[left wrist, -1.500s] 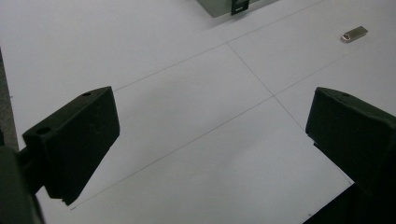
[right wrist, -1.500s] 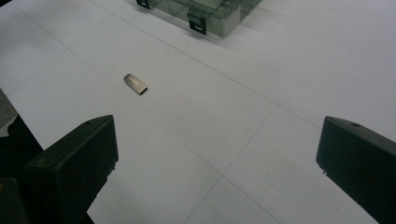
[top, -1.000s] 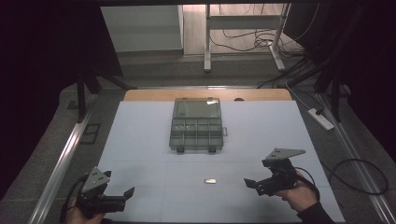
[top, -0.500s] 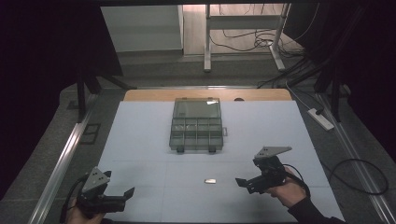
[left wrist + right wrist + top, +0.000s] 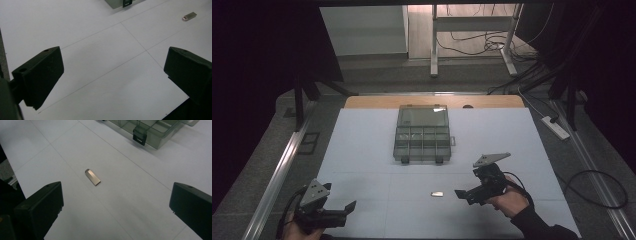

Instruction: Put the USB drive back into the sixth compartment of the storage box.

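Observation:
A small metal USB stick (image 5: pixel 437 193) (image 5: pixel 92 177) (image 5: pixel 189 16) lies flat on the white table sheet (image 5: pixel 372 150). My right gripper (image 5: pixel 464 194) (image 5: pixel 115 207) hovers just right of it, open, with the stick ahead between its jaws and nothing held. A clear compartment box (image 5: pixel 422 134) (image 5: pixel 152 130) sits farther back at the centre, lid open. At the near left corner my left gripper (image 5: pixel 343 209) (image 5: pixel 112 82) is open over bare sheet.
The box's black latches (image 5: pixel 139 135) face the near side. A wooden strip (image 5: pixel 377 101) borders the table's far edge. A power strip (image 5: pixel 555 127) and cables lie on the floor to the right, a metal rail (image 5: pixel 282 170) runs along the left.
My right gripper has moved left and slightly forward toward the USB stick. The left gripper has stayed in place.

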{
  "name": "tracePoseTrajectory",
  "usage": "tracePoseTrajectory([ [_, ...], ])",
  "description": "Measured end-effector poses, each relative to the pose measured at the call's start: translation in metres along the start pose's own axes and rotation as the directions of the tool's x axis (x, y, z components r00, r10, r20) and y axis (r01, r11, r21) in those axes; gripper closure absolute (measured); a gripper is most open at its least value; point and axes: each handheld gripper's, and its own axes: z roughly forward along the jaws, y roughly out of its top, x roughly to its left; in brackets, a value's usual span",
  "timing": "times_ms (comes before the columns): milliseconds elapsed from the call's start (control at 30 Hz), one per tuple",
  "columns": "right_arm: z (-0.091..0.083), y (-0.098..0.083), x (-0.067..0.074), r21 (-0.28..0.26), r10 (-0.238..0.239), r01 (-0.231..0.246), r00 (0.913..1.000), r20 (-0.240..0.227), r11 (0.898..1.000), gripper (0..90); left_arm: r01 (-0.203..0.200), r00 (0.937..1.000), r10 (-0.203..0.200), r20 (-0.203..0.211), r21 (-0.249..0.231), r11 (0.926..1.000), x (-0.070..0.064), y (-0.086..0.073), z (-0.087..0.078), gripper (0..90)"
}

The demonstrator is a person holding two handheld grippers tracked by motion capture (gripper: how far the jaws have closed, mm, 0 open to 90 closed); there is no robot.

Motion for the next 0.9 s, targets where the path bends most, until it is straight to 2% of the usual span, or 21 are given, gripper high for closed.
tracePoseTrajectory([
  [567,0.022,0.014,0.007,0.079,-0.043,0.042,0.9991,0.004,0.996,0.0,-0.006,1.0,0.006,0.0,0.001,1.0,0.0,0.0,0.0,2.9],
  [900,0.039,0.024,0.013,0.14,-0.069,0.07,0.9975,-0.011,0.988,0.0,-0.01,1.0,0.01,0.001,-0.001,1.0,0.0,0.0,0.0,2.9],
])
